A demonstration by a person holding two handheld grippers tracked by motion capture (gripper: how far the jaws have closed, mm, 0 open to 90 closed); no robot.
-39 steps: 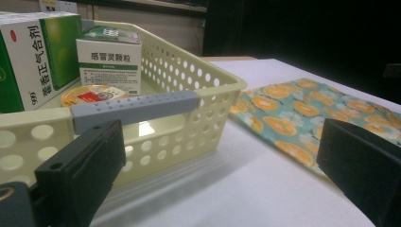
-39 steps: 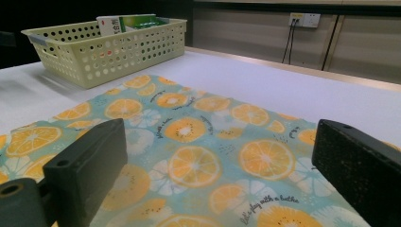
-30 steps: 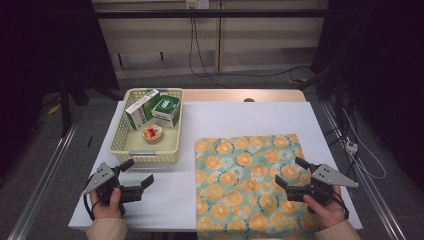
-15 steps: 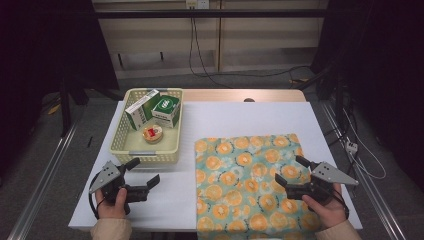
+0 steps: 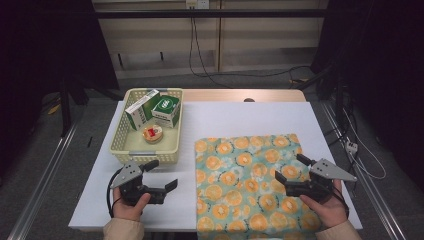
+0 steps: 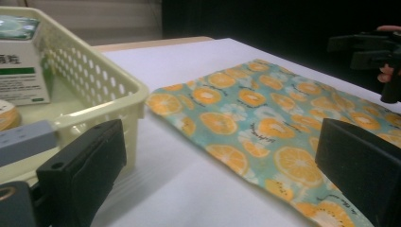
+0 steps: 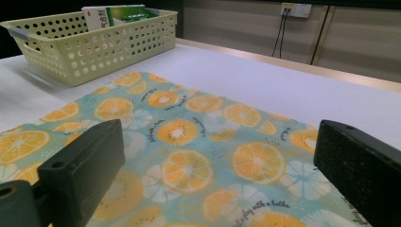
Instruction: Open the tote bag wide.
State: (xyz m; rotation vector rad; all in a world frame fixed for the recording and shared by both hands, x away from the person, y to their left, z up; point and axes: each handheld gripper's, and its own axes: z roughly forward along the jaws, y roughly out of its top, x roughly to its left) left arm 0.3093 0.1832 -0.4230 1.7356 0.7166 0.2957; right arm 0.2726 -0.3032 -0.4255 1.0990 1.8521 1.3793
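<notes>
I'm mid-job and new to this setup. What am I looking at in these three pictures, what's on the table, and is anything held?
There is no robot arm here: a person holds a two-jaw tool in each hand. The high view looks down from above the person's side of the table. In it the left hand-held gripper is at the left, over bare white table, and the right hand-held gripper is over the orange-patterned cloth, which lies flat.

The other two pictures come from cameras riding on each tool, looking along its two black jaws. The left gripper view faces the cloth's edge with the yellow basket beside it. The right gripper view looks across the cloth toward the basket.

The basket holds two green-and-white boxes and a small round container. Both sets of jaws stand wide open, and nothing is held.
</notes>
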